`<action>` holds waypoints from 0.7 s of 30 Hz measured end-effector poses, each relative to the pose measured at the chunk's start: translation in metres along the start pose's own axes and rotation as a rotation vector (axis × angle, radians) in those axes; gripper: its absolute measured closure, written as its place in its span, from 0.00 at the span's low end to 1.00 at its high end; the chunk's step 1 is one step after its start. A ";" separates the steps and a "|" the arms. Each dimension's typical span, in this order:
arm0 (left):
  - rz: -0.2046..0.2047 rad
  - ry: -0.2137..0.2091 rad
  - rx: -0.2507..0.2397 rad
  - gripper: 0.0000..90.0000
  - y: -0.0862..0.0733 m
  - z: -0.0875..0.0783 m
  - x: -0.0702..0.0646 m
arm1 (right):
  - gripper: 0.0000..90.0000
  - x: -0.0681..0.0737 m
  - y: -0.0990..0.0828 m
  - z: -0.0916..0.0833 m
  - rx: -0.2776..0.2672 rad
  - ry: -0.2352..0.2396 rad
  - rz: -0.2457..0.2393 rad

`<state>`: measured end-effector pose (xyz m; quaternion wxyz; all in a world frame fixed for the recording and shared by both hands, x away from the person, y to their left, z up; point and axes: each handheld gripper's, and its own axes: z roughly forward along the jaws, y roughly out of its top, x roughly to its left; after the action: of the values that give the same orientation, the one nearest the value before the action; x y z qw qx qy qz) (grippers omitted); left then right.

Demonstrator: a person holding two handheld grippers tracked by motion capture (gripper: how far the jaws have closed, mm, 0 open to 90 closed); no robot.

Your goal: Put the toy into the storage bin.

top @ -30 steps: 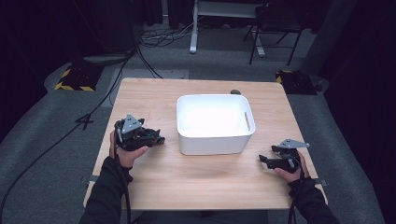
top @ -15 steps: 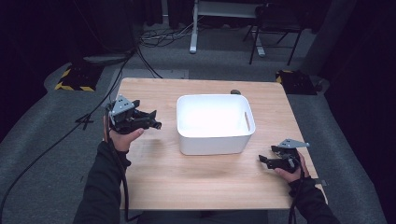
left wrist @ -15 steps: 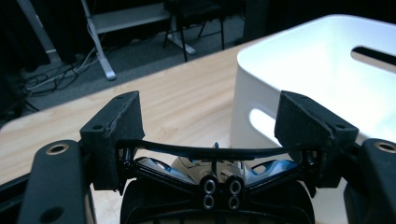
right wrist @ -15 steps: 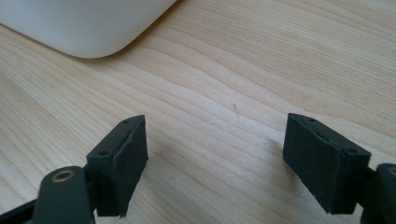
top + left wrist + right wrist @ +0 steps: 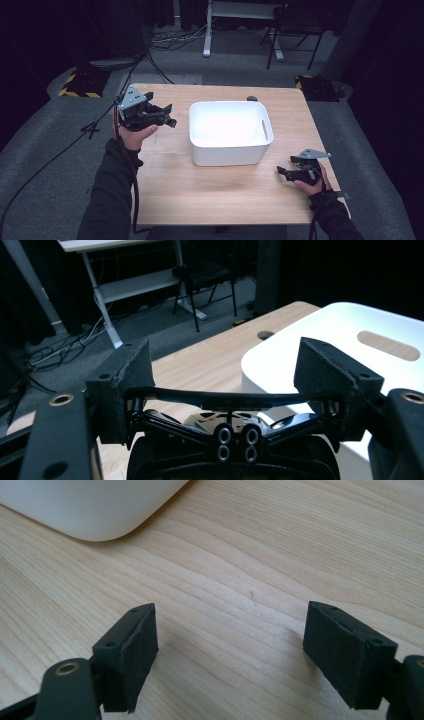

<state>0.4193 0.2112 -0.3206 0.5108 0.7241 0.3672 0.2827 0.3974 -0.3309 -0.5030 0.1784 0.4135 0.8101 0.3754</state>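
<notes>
My left gripper (image 5: 167, 116) is held up in the air left of the white bin (image 5: 230, 152), pointing towards it. In the left gripper view a glossy black object of thin bars (image 5: 225, 401) spans the gap between the two pads, and my left gripper (image 5: 225, 377) is shut on it. I cannot tell what the object is. Low over the wooden table (image 5: 210, 195), at its near right, my right gripper (image 5: 281, 171) points left. The right gripper view shows my right gripper (image 5: 230, 650) open, with bare wood between its pads.
The bin (image 5: 320, 325) has slot handles, and its inside looks white and bare from above. A corner of the bin (image 5: 85, 505) lies ahead of the right jaws. A small dark hole (image 5: 252, 98) marks the table's far edge. A chair and desk legs stand on the floor beyond.
My left hand has lifted its gripper from the table surface and carried it up and away, still left of the bin. The right hand has stayed where it was.
</notes>
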 end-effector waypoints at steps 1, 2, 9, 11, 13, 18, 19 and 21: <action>0.001 0.000 -0.008 0.27 0.003 0.000 0.000 | 0.25 0.000 0.000 0.000 -0.001 0.000 -0.001; -0.002 -0.005 -0.011 0.27 0.005 -0.001 -0.001 | 0.25 0.000 0.000 0.000 -0.001 0.000 -0.001; 0.015 -0.012 -0.040 0.27 0.020 -0.002 -0.007 | 0.25 0.000 0.000 0.000 0.000 0.000 0.000; 0.022 -0.022 -0.043 0.27 0.025 -0.003 -0.008 | 0.25 0.000 0.000 0.000 0.002 -0.002 -0.006; 0.029 -0.023 -0.050 0.27 0.030 -0.005 -0.010 | 0.25 0.000 0.000 0.000 0.002 -0.002 -0.004; 0.050 -0.024 -0.064 0.27 0.040 -0.005 -0.015 | 0.25 0.001 0.000 0.000 0.004 -0.004 -0.006; 0.043 -0.032 -0.069 0.27 0.041 -0.005 -0.017 | 0.25 0.001 0.000 0.000 0.005 -0.004 -0.007; 0.060 -0.038 -0.068 0.27 0.044 -0.005 -0.019 | 0.25 0.001 0.000 0.000 0.005 -0.004 -0.006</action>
<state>0.4154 0.1889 -0.2779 0.5332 0.7223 0.3258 0.2962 0.3970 -0.3302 -0.5029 0.1802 0.4122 0.8120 0.3720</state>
